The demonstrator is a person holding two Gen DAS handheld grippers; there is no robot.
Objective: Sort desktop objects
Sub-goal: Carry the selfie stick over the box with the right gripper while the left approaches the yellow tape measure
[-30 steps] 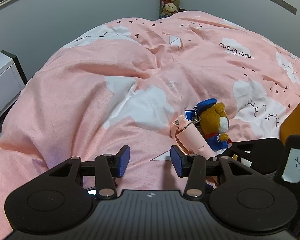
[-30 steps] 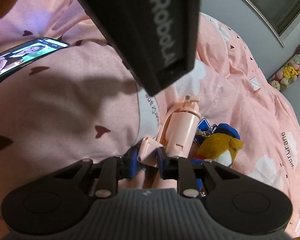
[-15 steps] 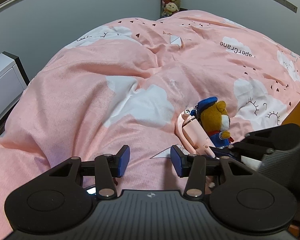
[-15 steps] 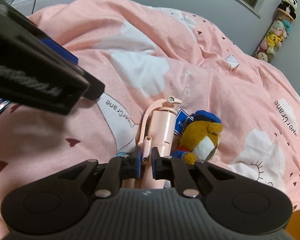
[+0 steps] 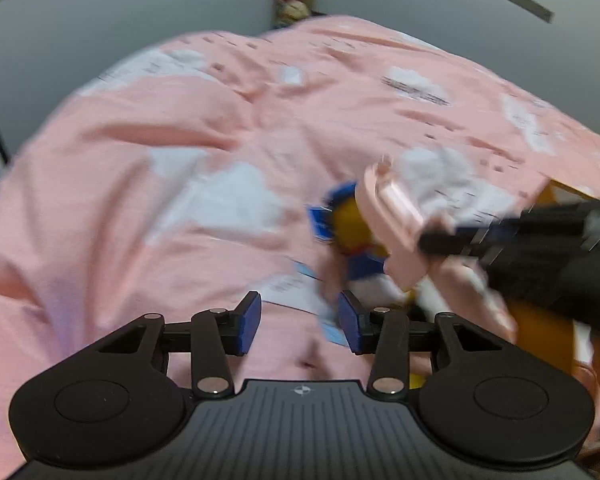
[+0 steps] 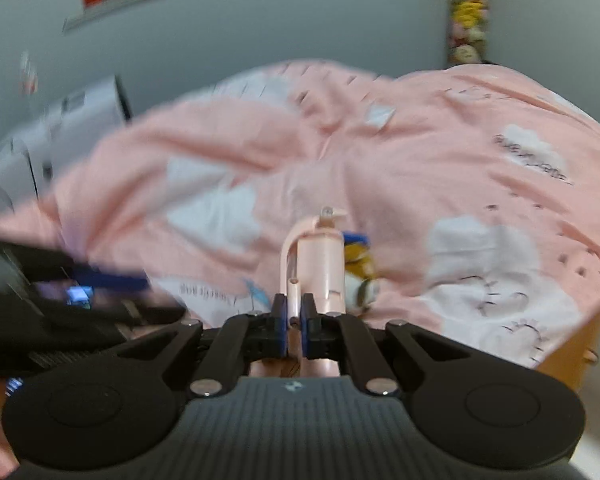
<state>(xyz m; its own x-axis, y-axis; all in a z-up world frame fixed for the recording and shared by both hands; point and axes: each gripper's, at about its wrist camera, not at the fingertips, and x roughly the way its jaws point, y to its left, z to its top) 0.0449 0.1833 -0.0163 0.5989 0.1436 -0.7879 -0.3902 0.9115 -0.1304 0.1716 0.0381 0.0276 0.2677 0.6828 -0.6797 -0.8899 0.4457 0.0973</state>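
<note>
Now the pink bottle is clear of the pink quilt, its long axis running away from the right gripper, cap end farthest out. That gripper's blue pads pinch the bottle's thin side strap. A plush bear hangs just beside the bottle, on its right. Left gripper: angled down at the quilt, jaws closing with nothing between them. An orange box sits beyond the bottle. Heavy motion blur.

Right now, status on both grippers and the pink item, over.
Right gripper shut on pink plastic handheld fan, lifted off pink cloud-print quilt. Left gripper closing, nothing between jaws. Brown bear plush keychain dangles alongside fan.
</note>
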